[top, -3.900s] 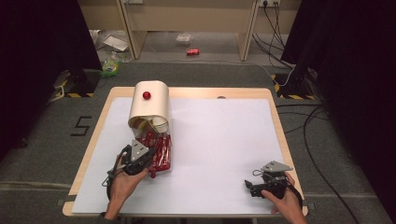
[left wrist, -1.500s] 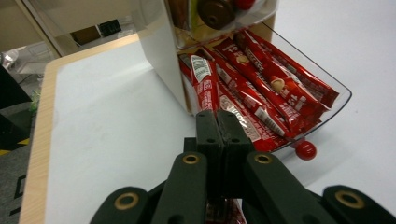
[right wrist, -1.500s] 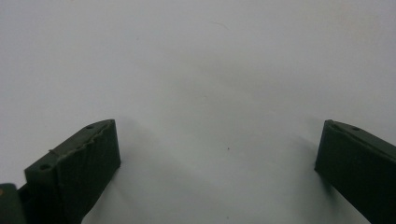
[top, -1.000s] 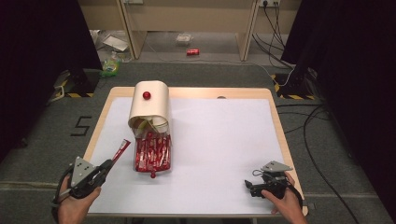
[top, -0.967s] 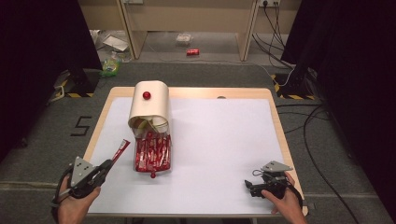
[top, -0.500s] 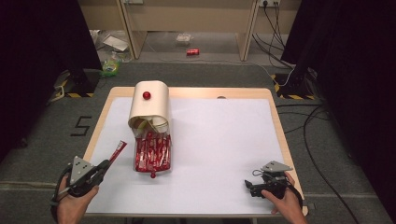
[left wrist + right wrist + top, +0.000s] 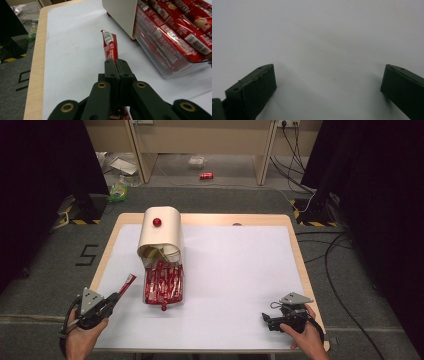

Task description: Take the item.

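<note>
Red Nescafé sticks [image 7: 163, 281] fill the clear tray [image 7: 175, 71] under the cream lid [image 7: 161, 232] — the left gripper [image 7: 116, 65] clamps one stick [image 7: 110, 47] over the table's left edge, its barcode legible only close-up — the right gripper [image 7: 328, 82] gapes, empty.

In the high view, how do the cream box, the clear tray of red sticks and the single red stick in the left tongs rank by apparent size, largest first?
1. Clear tray of red sticks and cream box: they look about alike, so I leave them unranked.
2. Single red stick, held by the left tongs: clearly the smallest.
</note>
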### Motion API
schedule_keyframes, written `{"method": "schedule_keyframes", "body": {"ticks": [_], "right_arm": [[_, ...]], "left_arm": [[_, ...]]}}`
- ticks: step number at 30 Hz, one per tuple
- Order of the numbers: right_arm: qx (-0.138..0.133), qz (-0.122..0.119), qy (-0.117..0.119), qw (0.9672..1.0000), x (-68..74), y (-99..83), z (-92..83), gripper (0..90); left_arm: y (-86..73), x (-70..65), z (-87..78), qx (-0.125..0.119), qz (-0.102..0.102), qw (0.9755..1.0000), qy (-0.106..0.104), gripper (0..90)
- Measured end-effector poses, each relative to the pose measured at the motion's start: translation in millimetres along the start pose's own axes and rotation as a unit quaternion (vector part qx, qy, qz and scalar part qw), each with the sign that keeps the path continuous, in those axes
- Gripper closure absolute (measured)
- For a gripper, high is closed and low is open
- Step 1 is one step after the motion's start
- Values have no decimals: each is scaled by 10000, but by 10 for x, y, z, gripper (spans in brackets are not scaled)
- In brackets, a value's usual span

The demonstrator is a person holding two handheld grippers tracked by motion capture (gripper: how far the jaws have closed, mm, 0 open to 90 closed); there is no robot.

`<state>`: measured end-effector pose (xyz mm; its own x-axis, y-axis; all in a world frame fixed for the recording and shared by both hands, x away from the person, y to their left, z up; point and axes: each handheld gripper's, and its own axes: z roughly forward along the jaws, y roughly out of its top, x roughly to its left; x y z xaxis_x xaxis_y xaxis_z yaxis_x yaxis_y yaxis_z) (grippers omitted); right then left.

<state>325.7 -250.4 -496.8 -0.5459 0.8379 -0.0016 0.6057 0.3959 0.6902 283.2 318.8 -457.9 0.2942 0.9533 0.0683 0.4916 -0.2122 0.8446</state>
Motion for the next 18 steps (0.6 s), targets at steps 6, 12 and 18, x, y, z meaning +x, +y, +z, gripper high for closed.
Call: {"method": "schedule_keyframes", "body": {"ticks": [6,12,18], "right_arm": [[-1,-2,0,10000,0,0,0,3],[-1,-1,0,10000,0,0,0,3],[-1,-1,0,10000,0,0,0,3]], "left_arm": [[-40,1,60,106,-1,9999,19,878],[-80,-20,130,196,23,9998,30,876],[-126,-32,202,291,4,9996,27,872]]}}
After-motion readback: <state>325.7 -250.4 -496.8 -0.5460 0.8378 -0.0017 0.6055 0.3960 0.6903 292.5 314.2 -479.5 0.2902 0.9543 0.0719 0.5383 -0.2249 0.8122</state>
